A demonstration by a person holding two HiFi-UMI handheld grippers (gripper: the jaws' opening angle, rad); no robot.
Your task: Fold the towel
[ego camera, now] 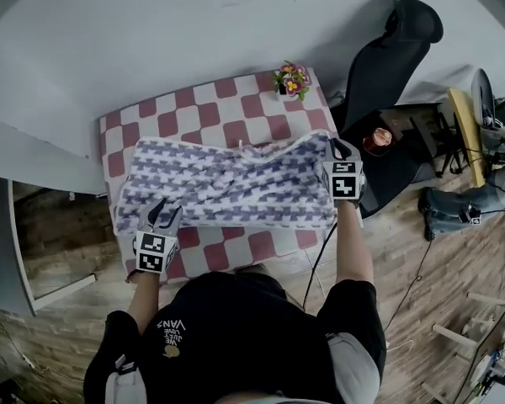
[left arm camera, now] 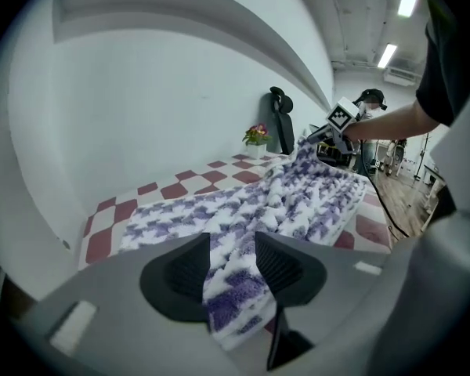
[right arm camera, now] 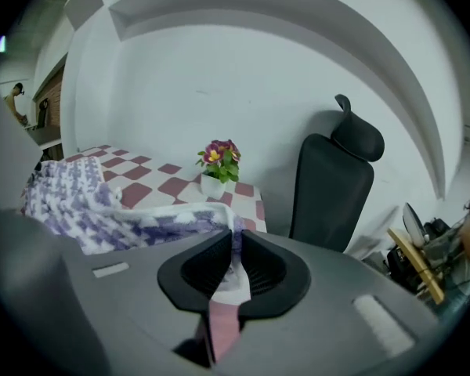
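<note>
Purple-and-white patterned towel (ego camera: 227, 188): spread across the near half of a table (ego camera: 194, 108) covered in red-and-white checks. Its long side runs left to right and it is rumpled along the middle.

Left gripper (ego camera: 162, 215): at the towel's near left corner, low by the table edge. Its jaws are clamped on a thick bunch of the cloth, which fills the gap between the pads and hangs out below them.

Right gripper (ego camera: 342, 154): at the towel's right end, raised off the table. Its jaws are nearly together and pinch a thin edge of the towel, so that end of the cloth is lifted and drapes back down to the tabletop.

Potted flowers (ego camera: 292, 81): pink and yellow blooms in a small white pot, at the table's far right corner, apart from the towel.

Black chair (ego camera: 397, 53): beside the table's right end, against the white wall.
</note>
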